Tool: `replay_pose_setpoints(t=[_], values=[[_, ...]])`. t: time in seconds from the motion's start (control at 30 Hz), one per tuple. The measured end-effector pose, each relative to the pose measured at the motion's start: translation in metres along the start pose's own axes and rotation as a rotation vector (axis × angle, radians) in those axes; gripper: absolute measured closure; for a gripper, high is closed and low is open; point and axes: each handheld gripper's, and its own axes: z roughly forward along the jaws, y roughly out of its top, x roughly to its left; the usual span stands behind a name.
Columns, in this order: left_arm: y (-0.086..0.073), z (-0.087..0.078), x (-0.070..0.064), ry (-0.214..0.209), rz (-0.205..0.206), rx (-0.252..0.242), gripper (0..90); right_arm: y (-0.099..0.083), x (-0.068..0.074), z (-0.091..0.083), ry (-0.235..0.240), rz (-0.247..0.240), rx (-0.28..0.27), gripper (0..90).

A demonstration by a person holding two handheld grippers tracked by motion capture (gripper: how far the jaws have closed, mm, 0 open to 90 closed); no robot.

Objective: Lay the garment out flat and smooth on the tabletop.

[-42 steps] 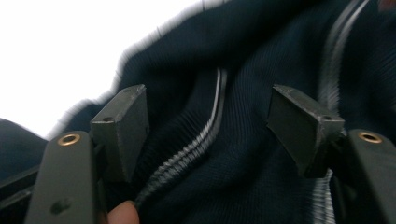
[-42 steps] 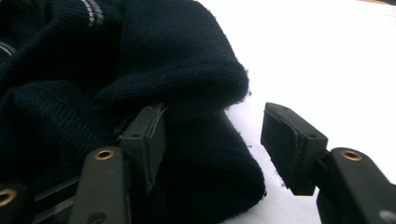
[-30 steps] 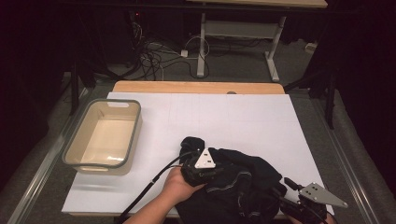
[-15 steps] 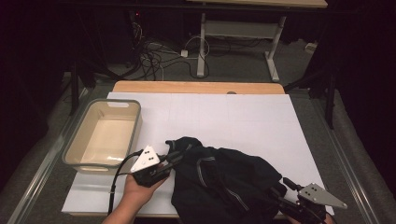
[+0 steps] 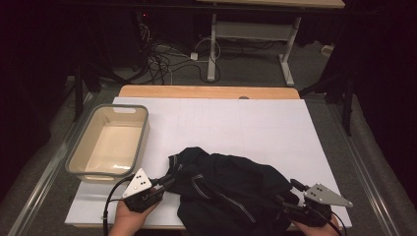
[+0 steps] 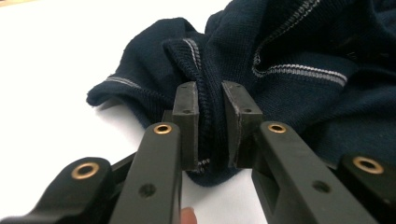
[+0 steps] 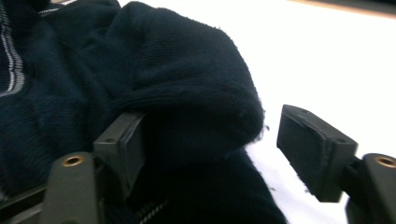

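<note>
my left gripper [image 6: 210, 126] is clamped tight on a ribbed edge of the dark navy sweater [image 5: 231, 191], jaws nearly together with the knit pinched between them. the sweater lies bunched on the white table [image 5: 236, 123], near its front edge, just right of the plastic bin [image 5: 110, 142]. my right gripper [image 7: 210, 154] sits wide open, one jaw against a fold, the other clear of the cloth.

A dark sweater [image 5: 231, 194] lies crumpled on the white table [image 5: 246, 123]. The left gripper [image 5: 164, 183] touches its left edge, the right gripper [image 5: 290, 194] its right. A tub [image 5: 78, 152] sits left.
</note>
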Motion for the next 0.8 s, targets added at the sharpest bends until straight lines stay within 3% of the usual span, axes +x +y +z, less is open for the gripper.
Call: replay_pose_setpoints(t=[0.07, 0.1, 0.13, 0.23, 0.27, 0.3, 0.33, 0.37, 0.4, 0.47, 0.57, 0.63, 0.7, 0.73, 0.8], values=[[-0.003, -0.006, 0.0, 0.011, -0.004, -0.002, 75.0, 0.002, 0.002, 0.009, 0.019, -0.009, 0.017, 27.8], [-0.005, -0.008, 0.001, 0.015, -0.01, 0.0, 75.0, 0.003, 0.003, 0.013, 0.039, -0.02, 0.028, 33.2], [-0.007, -0.01, 0.002, 0.015, -0.014, 0.003, 75.0, 0.004, 0.005, 0.016, 0.066, -0.043, 0.032, 42.0], [-0.012, -0.009, 0.001, 0.009, -0.017, 0.017, 75.1, 0.006, 0.013, 0.022, 0.076, -0.116, 0.031, 74.6], [-0.012, -0.008, 0.001, 0.007, -0.017, 0.019, 75.0, 0.008, 0.014, 0.022, 0.069, -0.132, 0.022, 82.6], [-0.013, -0.007, 0.001, 0.006, -0.017, 0.02, 75.0, 0.01, 0.012, 0.019, 0.052, -0.134, 0.007, 84.8], [-0.013, -0.007, 0.001, 0.004, -0.019, 0.018, 75.0, 0.012, 0.008, 0.014, 0.027, -0.124, -0.017, 85.7], [-0.012, -0.006, 0.001, 0.0, -0.019, 0.016, 75.1, 0.016, -0.009, -0.003, -0.057, -0.08, -0.077, 86.5], [-0.012, -0.006, 0.001, -0.002, -0.018, 0.014, 75.1, 0.016, -0.009, -0.003, -0.057, -0.08, -0.077, 86.5], [-0.01, -0.003, 0.001, -0.014, -0.021, 0.007, 75.2, 0.013, -0.033, -0.022, -0.155, -0.022, -0.116, 86.7], [-0.006, 0.006, -0.004, -0.045, -0.004, 0.008, 75.1, -0.009, -0.067, -0.036, -0.257, 0.055, -0.067, 86.7], [-0.003, 0.012, -0.007, -0.049, 0.018, 0.017, 75.0, -0.028, -0.08, -0.032, -0.242, 0.112, 0.02, 84.5], [0.0, 0.018, -0.008, -0.056, 0.02, 0.021, 74.5, -0.043, -0.084, -0.025, -0.207, 0.169, 0.084, 68.9], [0.001, 0.02, -0.007, -0.063, 0.016, 0.021, 68.1, -0.046, -0.083, -0.027, -0.191, 0.185, 0.084, 57.2], [0.004, 0.023, -0.006, -0.077, -0.003, 0.016, 63.2, -0.045, -0.08, -0.03, -0.191, 0.193, 0.071, 53.0]])
